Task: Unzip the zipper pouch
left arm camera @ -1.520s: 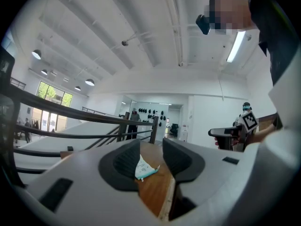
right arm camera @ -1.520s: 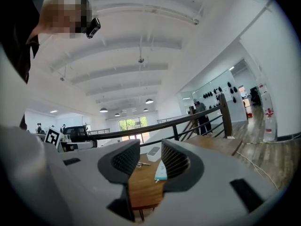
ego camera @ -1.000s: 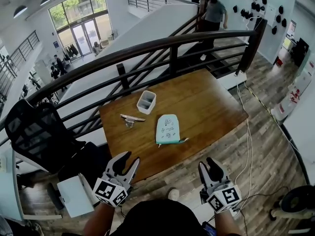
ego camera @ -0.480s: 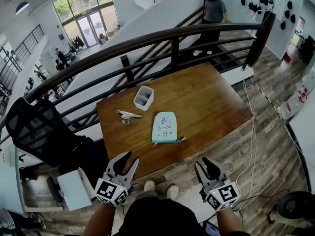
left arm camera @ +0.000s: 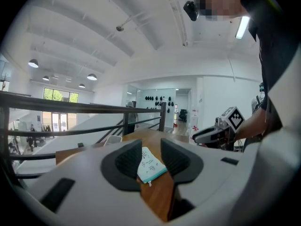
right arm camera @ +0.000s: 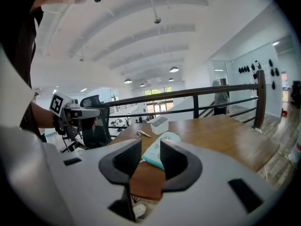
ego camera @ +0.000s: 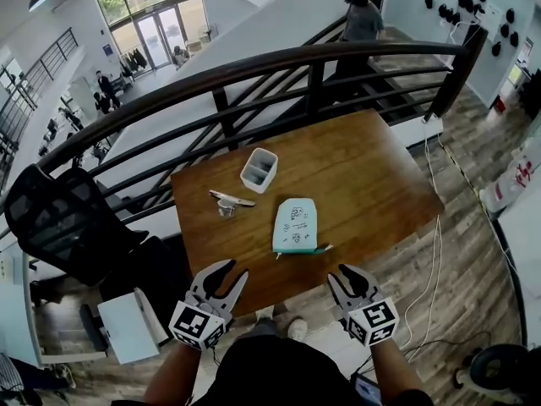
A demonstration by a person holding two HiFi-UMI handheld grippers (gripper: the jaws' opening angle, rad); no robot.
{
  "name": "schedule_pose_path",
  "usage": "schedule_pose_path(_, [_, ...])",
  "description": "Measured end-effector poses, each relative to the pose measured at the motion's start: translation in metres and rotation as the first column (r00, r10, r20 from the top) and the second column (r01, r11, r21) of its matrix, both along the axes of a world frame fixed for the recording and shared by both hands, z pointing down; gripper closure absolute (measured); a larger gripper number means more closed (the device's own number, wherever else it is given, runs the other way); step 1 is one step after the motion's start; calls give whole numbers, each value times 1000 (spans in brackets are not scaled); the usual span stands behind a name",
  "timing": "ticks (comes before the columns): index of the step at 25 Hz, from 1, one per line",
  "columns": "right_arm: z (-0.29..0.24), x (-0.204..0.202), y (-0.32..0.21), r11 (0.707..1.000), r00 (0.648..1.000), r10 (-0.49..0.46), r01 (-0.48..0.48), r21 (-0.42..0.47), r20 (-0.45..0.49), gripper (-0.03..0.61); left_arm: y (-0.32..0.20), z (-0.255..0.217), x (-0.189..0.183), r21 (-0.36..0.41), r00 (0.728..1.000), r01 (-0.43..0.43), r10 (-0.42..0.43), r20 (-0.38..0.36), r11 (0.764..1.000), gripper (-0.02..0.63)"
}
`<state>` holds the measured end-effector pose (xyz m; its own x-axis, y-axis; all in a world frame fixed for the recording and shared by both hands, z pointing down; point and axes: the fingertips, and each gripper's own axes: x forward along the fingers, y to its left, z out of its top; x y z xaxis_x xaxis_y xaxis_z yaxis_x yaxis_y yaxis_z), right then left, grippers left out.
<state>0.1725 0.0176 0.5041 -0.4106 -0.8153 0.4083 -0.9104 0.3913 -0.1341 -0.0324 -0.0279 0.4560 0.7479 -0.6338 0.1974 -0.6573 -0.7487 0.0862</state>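
A mint-green zipper pouch [ego camera: 296, 225] lies flat near the wooden table's [ego camera: 372, 172] front edge, its zipper end toward me. Both grippers hover short of that edge, apart from the pouch. My left gripper [ego camera: 230, 275] is at the lower left and my right gripper [ego camera: 345, 275] at the lower right. Each has its jaws partly apart with nothing held. In the left gripper view the pouch [left arm camera: 149, 164] shows far off through the gap of the left gripper [left arm camera: 151, 157]. In the right gripper view the pouch [right arm camera: 170, 137] lies beyond the right gripper [right arm camera: 150, 158].
A white open box [ego camera: 259, 169] and a small metal clip [ego camera: 228, 201] sit on the table behind and left of the pouch. A dark railing [ego camera: 254, 68] runs behind the table. A black mesh chair [ego camera: 63, 218] stands at the left. A person [ego camera: 362, 15] is on the stairs beyond.
Both grippers have come slightly forward, toward the table's front edge, and the view has shifted a little. The pouch lies where it was on the table.
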Motion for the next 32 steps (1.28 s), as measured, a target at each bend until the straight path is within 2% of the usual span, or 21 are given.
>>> schedule_pose_path(6, [18,-15,-42,997,985,-71,70,-15,-159,459,-33,10,2,-10,999,-48,48,6,999,485])
schedule_pose_path(10, [44,-39,-60,981,948,-193,177,-84,-254,459,-48,16,0,-14,997,-77,77,20,997,485])
schedule_pose_path(17, [114,-78,-82,898,807,-430,338,-280,-404,456,-63,35,-20,-66,994,-97,100,37,993,485])
schedule_pose_path(22, [149,-93,-92,844,709,-529,379,-380,-466,446,-67,53,-43,-97,991,-102,109,71,990,485])
schedule_pose_path(26, [174,-98,-95,797,627,-599,401,-453,-499,437,-69,72,-60,-141,994,-79,88,59,987,485])
schedule_pose_path(32, [191,-100,-101,752,576,-649,387,-534,-497,442,-75,82,-74,-164,994,-80,90,57,983,485])
